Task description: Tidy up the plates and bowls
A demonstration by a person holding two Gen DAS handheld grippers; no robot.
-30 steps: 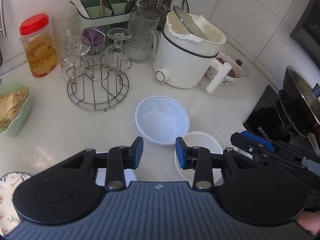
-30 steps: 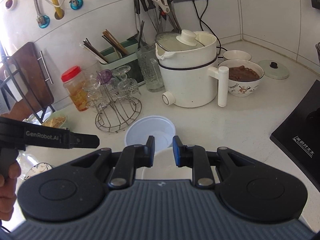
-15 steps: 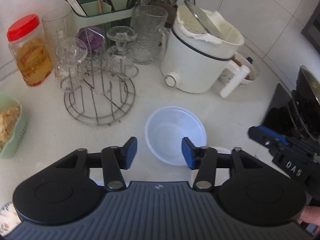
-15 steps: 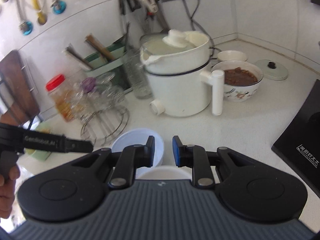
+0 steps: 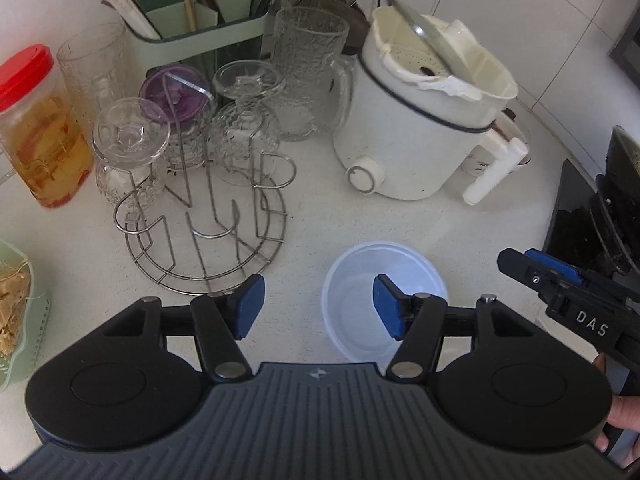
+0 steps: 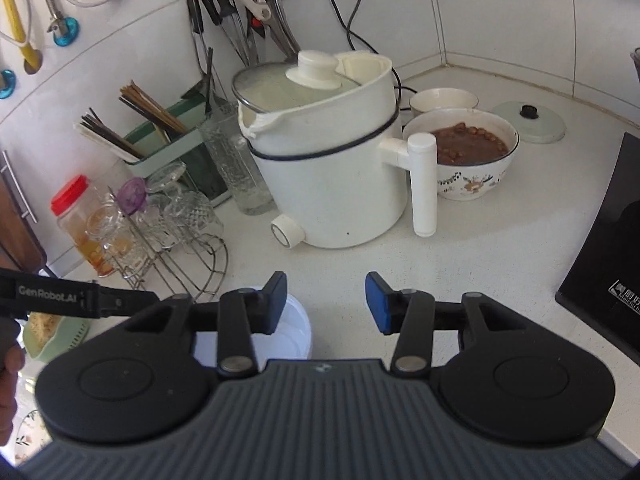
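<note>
A white plastic bowl (image 5: 360, 280) sits empty on the white counter, right under my left gripper's right finger. My left gripper (image 5: 318, 307) is open and holds nothing; its right pad is over the bowl's inside. In the right wrist view the same bowl (image 6: 298, 326) peeks out behind the left finger. My right gripper (image 6: 325, 303) is open and empty above the bare counter in front of the cooker. A patterned bowl of brown food (image 6: 466, 156) and a small white bowl (image 6: 443, 101) stand behind the cooker's handle.
A white electric cooker (image 6: 324, 168) stands mid-counter. A wire rack with glasses (image 5: 200, 184), a red-lidded jar (image 5: 36, 128) and a utensil holder (image 5: 200, 20) are at the left. A black induction hob (image 6: 608, 260) is at the right. A green basket (image 5: 16, 312) sits at the far left.
Both grippers have opened wider. The left gripper moved forward and left, so the plastic bowl now lies under its right finger. The second white bowl under the right gripper is out of sight.
</note>
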